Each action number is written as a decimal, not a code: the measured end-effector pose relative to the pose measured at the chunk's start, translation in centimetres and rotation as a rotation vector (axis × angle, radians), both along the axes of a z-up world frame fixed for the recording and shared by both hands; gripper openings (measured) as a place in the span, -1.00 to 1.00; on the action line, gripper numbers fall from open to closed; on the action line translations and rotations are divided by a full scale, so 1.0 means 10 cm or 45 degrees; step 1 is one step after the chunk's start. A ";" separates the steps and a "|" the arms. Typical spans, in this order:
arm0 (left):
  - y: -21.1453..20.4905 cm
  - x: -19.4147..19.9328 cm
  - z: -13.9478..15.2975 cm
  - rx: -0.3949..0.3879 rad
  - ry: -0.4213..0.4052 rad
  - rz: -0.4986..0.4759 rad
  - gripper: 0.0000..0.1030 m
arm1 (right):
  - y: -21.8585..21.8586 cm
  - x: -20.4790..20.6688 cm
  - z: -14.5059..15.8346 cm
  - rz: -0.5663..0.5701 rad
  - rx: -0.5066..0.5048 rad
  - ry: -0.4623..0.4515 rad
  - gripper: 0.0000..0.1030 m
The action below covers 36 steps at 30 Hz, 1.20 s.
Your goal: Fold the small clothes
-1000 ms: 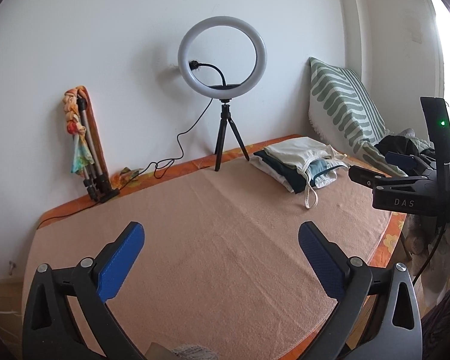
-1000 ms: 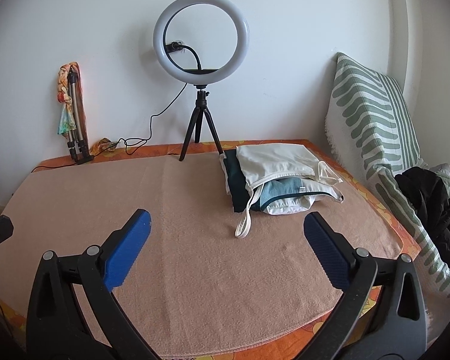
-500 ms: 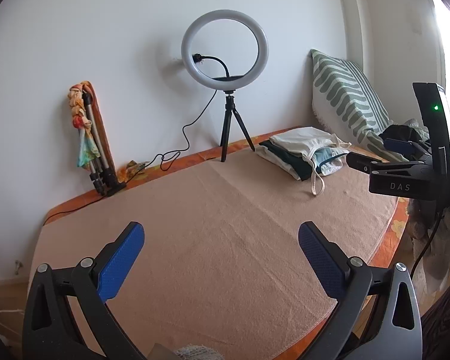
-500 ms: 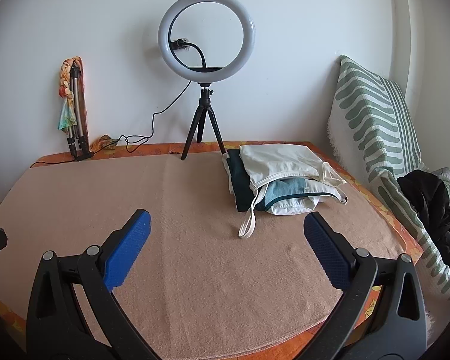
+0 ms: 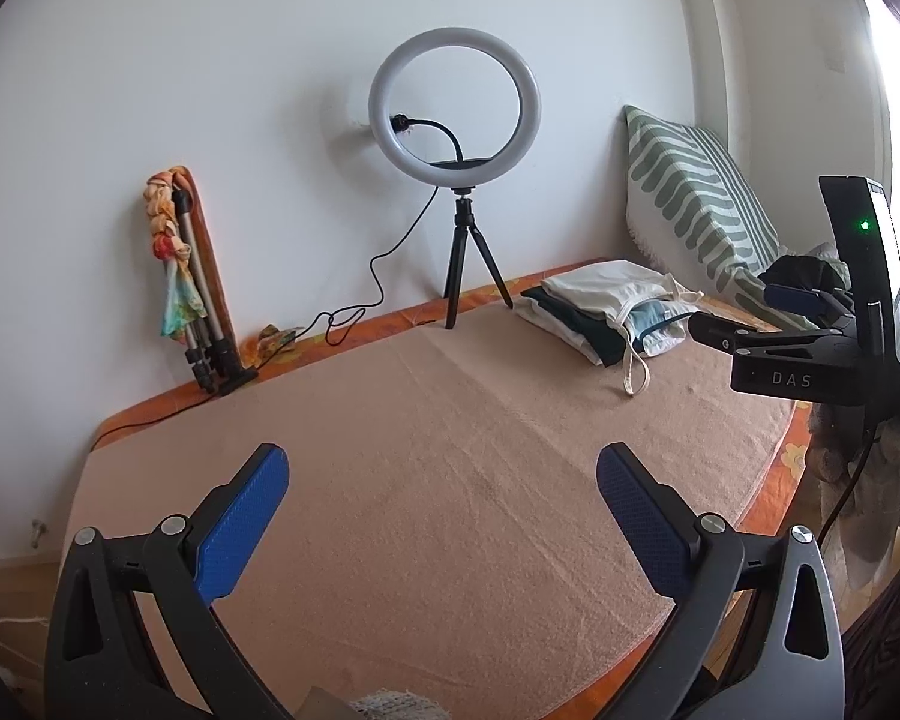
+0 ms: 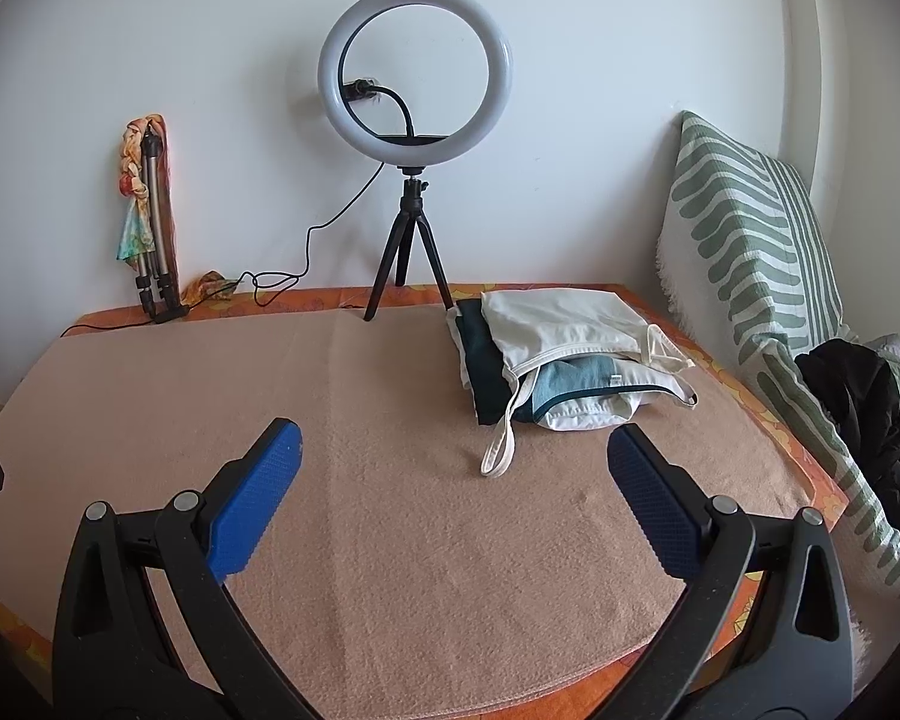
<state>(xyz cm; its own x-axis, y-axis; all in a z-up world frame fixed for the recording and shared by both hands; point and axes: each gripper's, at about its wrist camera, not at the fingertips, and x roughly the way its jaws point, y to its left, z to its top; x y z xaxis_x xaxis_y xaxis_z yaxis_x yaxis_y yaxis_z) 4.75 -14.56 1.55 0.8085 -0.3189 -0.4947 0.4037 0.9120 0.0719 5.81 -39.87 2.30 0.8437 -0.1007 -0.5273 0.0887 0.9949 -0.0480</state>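
A stack of folded small clothes (image 6: 561, 354), cream on top with dark green and light blue below, lies at the back right of the beige blanket (image 6: 390, 510); a white strap hangs toward the front. It also shows in the left wrist view (image 5: 606, 312). My left gripper (image 5: 441, 516) is open and empty above the blanket's front. My right gripper (image 6: 453, 492) is open and empty, short of the stack. The right gripper's body (image 5: 822, 354) shows at the right edge of the left wrist view.
A ring light on a black tripod (image 6: 414, 138) stands at the back by the wall, its cable trailing left. A folded tripod with a colourful cloth (image 6: 147, 216) leans at the back left. A green striped pillow (image 6: 750, 240) and a dark garment pile (image 6: 870, 408) lie right.
Both grippers have drifted slightly; the left wrist view has turned a little so the clothes stack sits further right and lower. Both grippers stay open and empty.
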 end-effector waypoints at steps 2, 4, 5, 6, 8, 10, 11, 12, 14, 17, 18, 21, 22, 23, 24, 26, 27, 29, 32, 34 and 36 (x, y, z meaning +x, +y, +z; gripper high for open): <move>-0.01 -0.01 0.00 0.003 -0.004 -0.004 0.99 | 0.00 -0.01 0.00 -0.002 0.004 -0.002 1.00; -0.02 -0.03 0.00 0.006 -0.006 -0.006 0.99 | -0.01 0.00 0.00 -0.002 0.003 -0.002 1.00; -0.02 -0.03 0.00 0.005 -0.007 -0.008 0.99 | 0.00 -0.01 0.00 -0.005 0.001 -0.003 1.00; -0.02 -0.03 0.01 0.005 -0.008 -0.009 0.99 | 0.00 -0.02 0.00 -0.007 0.002 -0.002 1.00; -0.02 -0.03 0.01 0.004 -0.009 -0.011 0.99 | 0.00 -0.02 0.00 -0.007 0.002 -0.003 1.00; -0.02 -0.03 0.02 0.001 -0.011 -0.013 0.99 | 0.00 -0.02 0.00 -0.008 -0.001 -0.002 1.00; -0.02 -0.03 0.02 0.001 -0.013 -0.013 0.99 | 0.01 -0.02 0.00 -0.010 0.000 -0.003 1.00; -0.03 -0.04 0.02 0.001 -0.016 -0.011 0.99 | 0.01 -0.02 0.00 -0.009 -0.002 -0.003 1.00; -0.03 -0.05 0.03 0.003 -0.019 -0.011 0.99 | 0.01 -0.04 0.00 -0.014 -0.002 -0.004 1.00; -0.03 -0.05 0.03 0.000 -0.017 -0.012 0.99 | 0.01 -0.04 0.00 -0.012 0.003 -0.003 1.00; -0.03 -0.05 0.03 0.000 -0.018 -0.013 0.99 | 0.01 -0.03 0.00 -0.012 0.004 -0.003 1.00; -0.02 -0.05 0.03 0.001 -0.019 -0.011 0.99 | 0.01 -0.03 -0.01 -0.012 -0.001 -0.004 1.00; -0.02 -0.04 0.03 -0.001 -0.018 -0.011 0.99 | 0.01 -0.03 -0.01 -0.012 0.001 -0.003 1.00; -0.02 -0.05 0.04 -0.001 -0.018 -0.012 0.99 | 0.01 -0.04 -0.01 -0.012 0.001 -0.003 1.00; -0.02 -0.05 0.04 0.001 -0.020 -0.010 0.99 | 0.01 -0.04 -0.01 -0.013 0.000 -0.004 1.00; -0.02 -0.06 0.04 0.000 -0.023 -0.007 0.99 | 0.01 -0.03 -0.01 -0.011 0.001 -0.003 1.00; -0.02 -0.06 0.04 0.000 -0.024 -0.008 0.99 | 0.01 -0.03 -0.01 -0.010 0.002 -0.002 1.00; -0.02 -0.05 0.05 -0.003 -0.021 -0.008 0.99 | 0.01 -0.03 -0.01 -0.010 -0.001 -0.003 1.00; -0.01 -0.06 0.05 -0.001 -0.022 -0.003 0.99 | 0.02 -0.04 -0.02 -0.009 0.000 0.000 1.00; -0.01 -0.06 0.05 -0.001 -0.021 -0.001 0.99 | 0.03 -0.04 -0.04 -0.001 -0.001 0.003 1.00; 0.00 -0.06 0.04 0.003 -0.021 0.006 0.99 | 0.03 -0.04 -0.04 -0.002 -0.001 0.002 1.00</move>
